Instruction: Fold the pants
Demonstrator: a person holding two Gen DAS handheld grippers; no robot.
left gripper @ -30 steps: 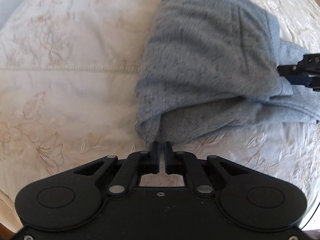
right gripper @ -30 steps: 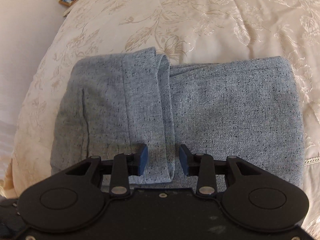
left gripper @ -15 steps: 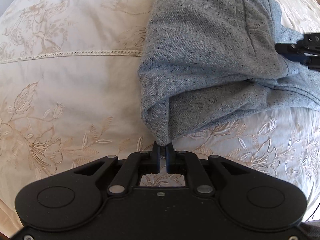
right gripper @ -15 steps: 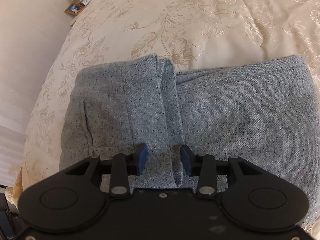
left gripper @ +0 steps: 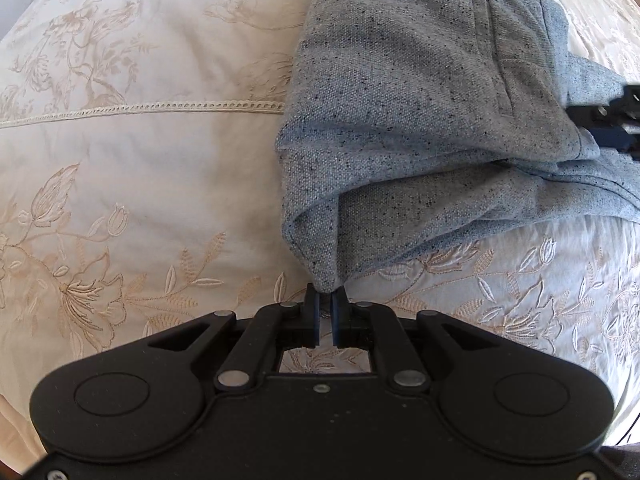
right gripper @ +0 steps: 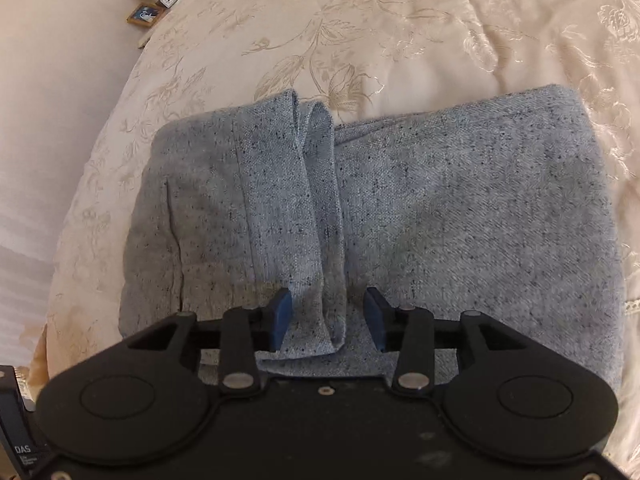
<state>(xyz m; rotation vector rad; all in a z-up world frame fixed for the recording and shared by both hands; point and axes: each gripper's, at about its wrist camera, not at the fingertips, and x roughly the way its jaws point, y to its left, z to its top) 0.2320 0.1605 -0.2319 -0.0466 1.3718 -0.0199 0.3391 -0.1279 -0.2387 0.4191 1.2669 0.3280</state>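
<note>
Currently final fold nearly set: left gripper (left gripper: 325, 305) jaws clenched on pants (left gripper: 420, 120) corner; right gripper (right gripper: 328, 314) jaws just opened, straddling fold, not pressing. Next: release corner onto bed (left gripper: 140, 168).

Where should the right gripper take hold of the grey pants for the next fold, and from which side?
Probably the doubled band edge running down the grey pants, at its near end, coming from above. It stands up as a ridge, and the right gripper, jaws just opened, already straddles it without pressing. The left gripper is shut on the pants' near corner.
</note>
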